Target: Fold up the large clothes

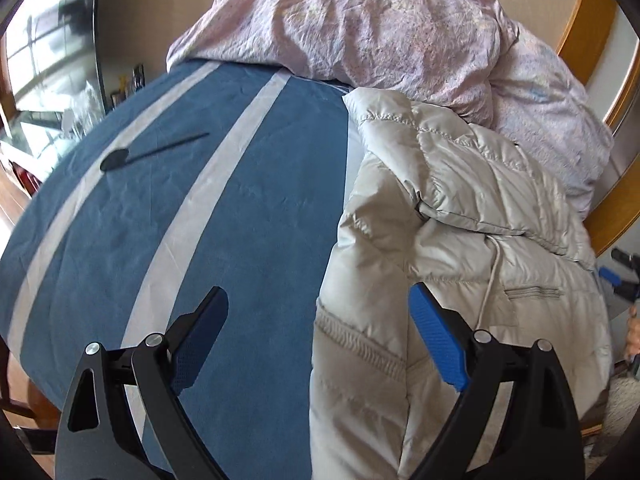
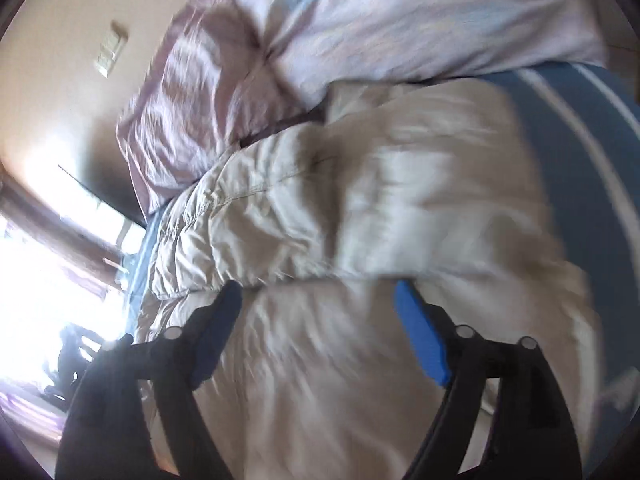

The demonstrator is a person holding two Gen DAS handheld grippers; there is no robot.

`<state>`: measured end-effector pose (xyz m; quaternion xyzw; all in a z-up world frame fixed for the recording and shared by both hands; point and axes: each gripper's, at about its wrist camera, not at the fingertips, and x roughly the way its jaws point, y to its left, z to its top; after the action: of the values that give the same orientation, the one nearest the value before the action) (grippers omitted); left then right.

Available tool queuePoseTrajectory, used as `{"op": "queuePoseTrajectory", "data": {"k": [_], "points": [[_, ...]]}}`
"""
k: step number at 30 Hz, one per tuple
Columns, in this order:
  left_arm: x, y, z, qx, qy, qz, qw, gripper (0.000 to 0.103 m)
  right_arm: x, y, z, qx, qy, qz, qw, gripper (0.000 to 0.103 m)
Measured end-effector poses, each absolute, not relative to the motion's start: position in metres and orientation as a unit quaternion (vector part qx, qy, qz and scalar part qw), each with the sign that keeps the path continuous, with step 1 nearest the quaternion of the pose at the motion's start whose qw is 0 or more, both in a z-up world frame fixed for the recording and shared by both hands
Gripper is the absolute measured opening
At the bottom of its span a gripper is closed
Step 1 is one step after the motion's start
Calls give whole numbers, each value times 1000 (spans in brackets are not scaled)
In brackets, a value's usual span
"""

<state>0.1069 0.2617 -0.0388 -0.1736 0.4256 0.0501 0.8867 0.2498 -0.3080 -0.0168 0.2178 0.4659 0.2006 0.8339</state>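
Blue striped bedsheet (image 1: 240,200) under left gripper (image 1: 318,344), fingers spread and empty, beige puffer jacket (image 1: 460,240) beneath its right finger, right gripper (image 2: 318,332) spread empty above jacket, pink duvet (image 1: 360,20) beyond

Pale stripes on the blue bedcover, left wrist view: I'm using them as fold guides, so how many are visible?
2. One pale stripe runs along the blue bedcover's left side; the other runs nearer the beige puffer jacket. The jacket may hide more.

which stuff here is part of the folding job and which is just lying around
Part of the job:
- beige puffer jacket
- left gripper, open
- right gripper, open

Just lying about:
- pink duvet
- blue striped bedsheet
- black shoehorn-like tool on the sheet
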Motion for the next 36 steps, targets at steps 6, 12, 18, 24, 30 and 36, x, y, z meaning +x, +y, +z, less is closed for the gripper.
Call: {"op": "queuePoseTrajectory", "data": {"k": [6, 12, 18, 24, 30, 36], "points": [[88, 269, -49, -219, 436, 0, 873, 92, 203, -400, -37, 254, 489, 129, 825, 83], [73, 266, -61, -254, 440, -31, 861, 92, 164, -446, -76, 311, 511, 134, 790, 83], [60, 260, -70, -295, 432, -57, 850, 87, 157, -440, -100, 322, 528, 166, 768, 75], [44, 248, -77, -335, 427, -97, 835, 78, 142, -431, -105, 310, 531, 195, 764, 67], [27, 242, -86, -380, 422, -116, 815, 63, 129, -414, -99, 287, 534, 225, 763, 62], [19, 233, -88, -388, 423, -115, 811, 56, 121, -401, -101, 272, 537, 231, 764, 57]]}}
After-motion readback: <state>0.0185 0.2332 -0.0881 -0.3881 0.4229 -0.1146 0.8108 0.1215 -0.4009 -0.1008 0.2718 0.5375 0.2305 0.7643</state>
